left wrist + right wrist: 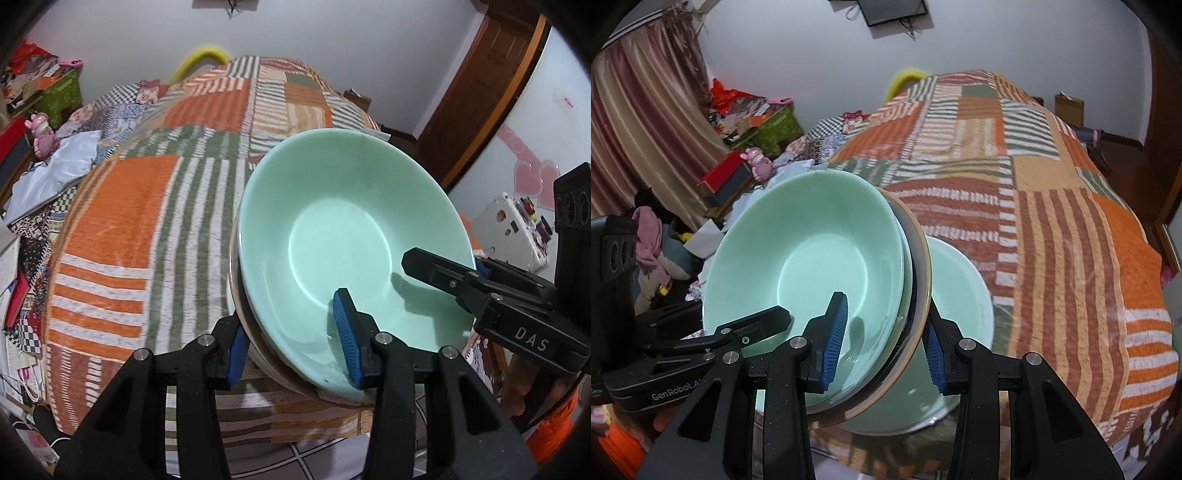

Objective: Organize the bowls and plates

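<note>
Left wrist: glossy round green bowl (pixel 343 221)

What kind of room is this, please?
Most likely a bedroom: a bed with a patchwork blanket fills the view, a curtain hangs behind, and a wooden door stands to one side.

Home bedroom: quilted bed (pixel 155 229), curtains (pixel 639 122).

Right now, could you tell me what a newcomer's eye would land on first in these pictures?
The pale green bowl fills the middle, topping a stack of dishes clamped at its rim by both the left gripper and the right gripper. Behind it spreads a bed under an orange, green and white patchwork blanket.
</note>
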